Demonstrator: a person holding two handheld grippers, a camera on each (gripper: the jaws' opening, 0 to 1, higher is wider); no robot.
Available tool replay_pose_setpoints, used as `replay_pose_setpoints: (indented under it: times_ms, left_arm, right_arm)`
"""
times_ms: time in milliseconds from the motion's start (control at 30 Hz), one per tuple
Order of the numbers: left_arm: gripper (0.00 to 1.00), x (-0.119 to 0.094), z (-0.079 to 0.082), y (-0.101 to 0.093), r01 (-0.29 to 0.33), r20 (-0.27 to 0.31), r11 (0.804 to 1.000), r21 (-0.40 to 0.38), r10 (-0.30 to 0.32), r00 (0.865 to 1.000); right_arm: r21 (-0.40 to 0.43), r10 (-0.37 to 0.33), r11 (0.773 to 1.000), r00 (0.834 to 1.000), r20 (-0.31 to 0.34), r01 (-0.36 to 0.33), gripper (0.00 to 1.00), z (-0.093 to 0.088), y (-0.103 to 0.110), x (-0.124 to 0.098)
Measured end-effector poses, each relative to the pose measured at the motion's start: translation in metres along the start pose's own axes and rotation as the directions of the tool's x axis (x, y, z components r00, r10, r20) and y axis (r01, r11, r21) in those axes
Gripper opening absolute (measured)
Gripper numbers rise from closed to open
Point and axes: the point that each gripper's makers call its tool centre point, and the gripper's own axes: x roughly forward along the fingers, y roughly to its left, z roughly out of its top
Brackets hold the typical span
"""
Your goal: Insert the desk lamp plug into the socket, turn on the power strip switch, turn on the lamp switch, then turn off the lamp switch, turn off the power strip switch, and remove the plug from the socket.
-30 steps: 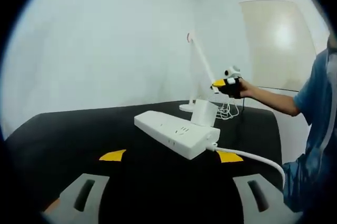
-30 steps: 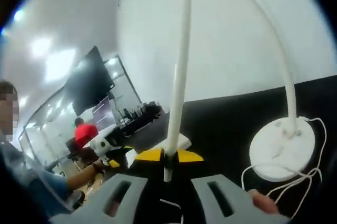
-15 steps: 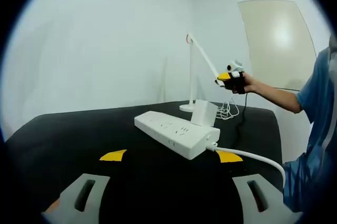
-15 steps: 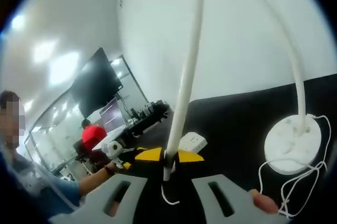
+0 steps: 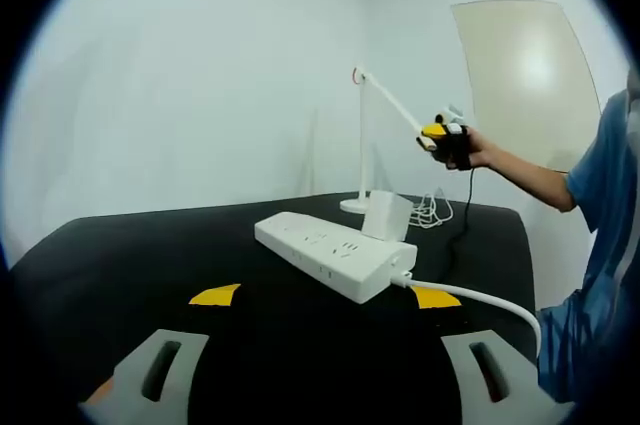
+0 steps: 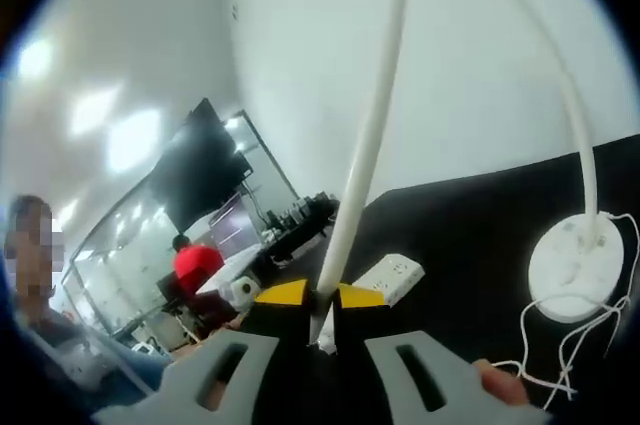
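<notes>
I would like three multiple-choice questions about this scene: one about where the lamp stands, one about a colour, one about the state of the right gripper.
1. Where is the lamp base?
A. on the strip
B. behind the strip, on the table
C. off the table

2. What colour is the power strip?
A. white
B. black
C. yellow

3. What is the right gripper doing?
A. hanging open in the air
B. pressing the strip's switch
C. closed on the lamp arm

Answers:
1 B: the left gripper view shows the base beyond the strip on the black table.
2 A: its body is white.
3 C: the yellow-tipped fingers meet around the arm's end.
</notes>
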Motion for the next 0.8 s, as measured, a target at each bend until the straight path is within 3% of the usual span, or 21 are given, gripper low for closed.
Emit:
replay_pose_setpoints:
  times_ms: [300,800]
  left_arm:
    - [0.61,0.000,0.000,0.001,0.002,0.002,1.000,-0.002,-0.002,1.000]
    - [0.61,-0.001,0.000,0.000,0.003,0.003,1.000,-0.004,-0.003,1.000]
  right_arm:
    - [0.042,0.044,0.998,0.999,0.002,-0.044,0.11,0.012,0.023,0.001]
    - [0.119,0.073,0.990,0.997,0.004,-0.073,0.12,0.009,0.063,0.006]
